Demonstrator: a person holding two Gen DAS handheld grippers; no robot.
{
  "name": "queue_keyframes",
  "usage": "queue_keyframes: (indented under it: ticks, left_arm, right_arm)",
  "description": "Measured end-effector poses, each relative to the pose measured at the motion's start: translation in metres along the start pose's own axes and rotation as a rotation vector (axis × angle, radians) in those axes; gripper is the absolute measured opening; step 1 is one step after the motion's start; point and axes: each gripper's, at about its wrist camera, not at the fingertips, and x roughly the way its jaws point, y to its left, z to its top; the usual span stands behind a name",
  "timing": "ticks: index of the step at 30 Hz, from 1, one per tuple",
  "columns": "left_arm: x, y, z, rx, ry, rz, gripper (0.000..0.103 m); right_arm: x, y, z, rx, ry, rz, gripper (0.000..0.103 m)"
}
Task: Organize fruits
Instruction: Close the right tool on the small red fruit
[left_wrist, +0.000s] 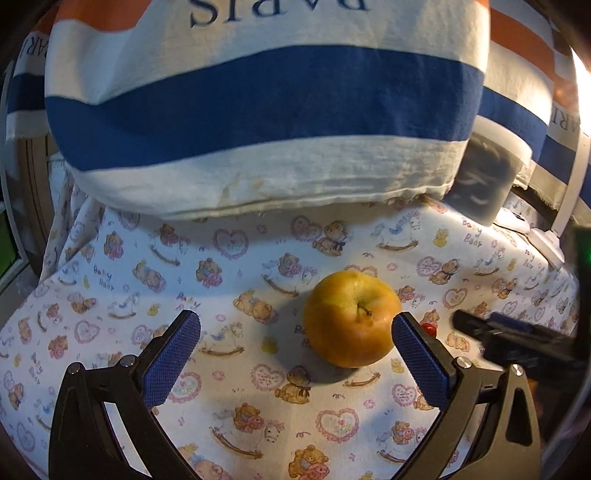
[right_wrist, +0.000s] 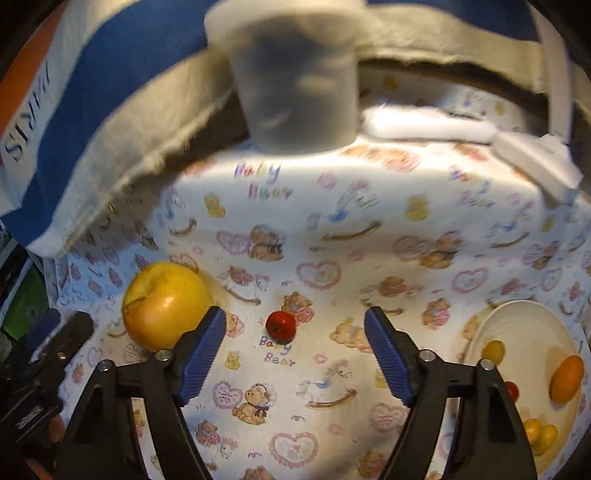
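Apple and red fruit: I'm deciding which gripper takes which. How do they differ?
The apple is far bigger than the red fruit. The apple is yellow-orange; the red fruit is deep red. The apple lies beside the left gripper; the red fruit lies ahead of the right gripper. Both rest on the cloth.

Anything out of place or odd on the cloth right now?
Two fruits lie loose on the cloth, not on the plate with the other small fruits: the yellow apple and a small red fruit. The apple is tipped, stem sideways. Nothing looks spilled or damaged.
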Motion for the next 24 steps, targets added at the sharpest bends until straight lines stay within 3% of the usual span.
queue_keyframes:
  ticks: [5, 11, 17, 21, 24]
  left_arm:
    - [0.005, 0.011, 0.000, -0.038, 0.029, 0.065, 0.103]
    - [0.009, 0.017, 0.000, -0.067, 0.052, 0.058, 0.103]
    - [0.011, 0.014, -0.002, -0.057, 0.060, 0.053, 0.102]
    - [0.012, 0.014, -0.003, -0.052, 0.065, 0.046, 0.102]
    - [0.008, 0.011, -0.001, -0.039, 0.049, 0.041, 0.102]
  right_arm:
    - [0.037, 0.008, -0.003, -0.006, 0.060, -0.024, 0.059]
    - [0.059, 0.014, -0.005, -0.004, 0.090, -0.045, 0.048]
    - [0.071, 0.022, -0.007, -0.027, 0.124, -0.050, 0.028]
    - [0.065, 0.015, -0.010, -0.009, 0.091, -0.085, 0.028]
    - [0.045, 0.015, -0.015, -0.031, 0.021, -0.063, 0.028]
